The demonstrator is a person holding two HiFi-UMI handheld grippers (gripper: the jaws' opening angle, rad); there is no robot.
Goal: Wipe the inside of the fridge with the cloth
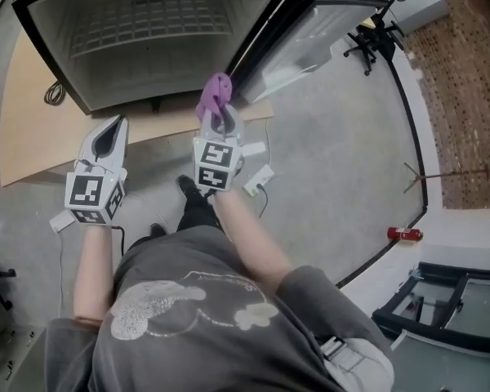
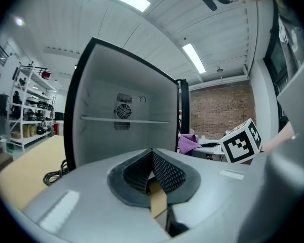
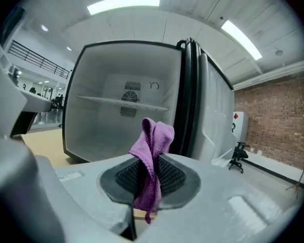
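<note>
**Head view.** Looks down on a grey open fridge (image 1: 147, 23) with a black frame, standing on a pale wooden board (image 1: 33, 121), its door (image 1: 310, 43) swung wide to the right. Holds the right gripper (image 1: 220, 119) up just short of the fridge's lower front edge, clamped on a crumpled purple microfibre cloth (image 1: 216, 95) that sticks up past the jaw tips. Holds the left gripper (image 1: 108, 137) beside it, to the lower left, over the board's edge, clenched on nothing. Takes in a black office chair (image 1: 371, 35) beyond the door and a red cylinder (image 1: 404, 234) lying on the grey floor far to the right.

**Left gripper view.** Shows the ribbed black pads (image 2: 167, 173) pressed together at their tips, with nothing between. Faces the fridge's bare interior: one thin shelf (image 2: 124, 119) across the back wall and a round fan grille (image 2: 123, 110) just above it. Catches the purple cloth to the right, next to the right gripper's marker cube (image 2: 241, 142), with a red brick wall (image 2: 220, 110) behind. Picks out a coiled black cable (image 2: 54, 175) on the board at the fridge's left foot.

**Right gripper view.** Finds the cloth pinched between the black pads, a folded peak rising above them and a tail hanging below. Places it in front of the fridge opening, outside the cabinet, touching no wall or shelf.
</note>
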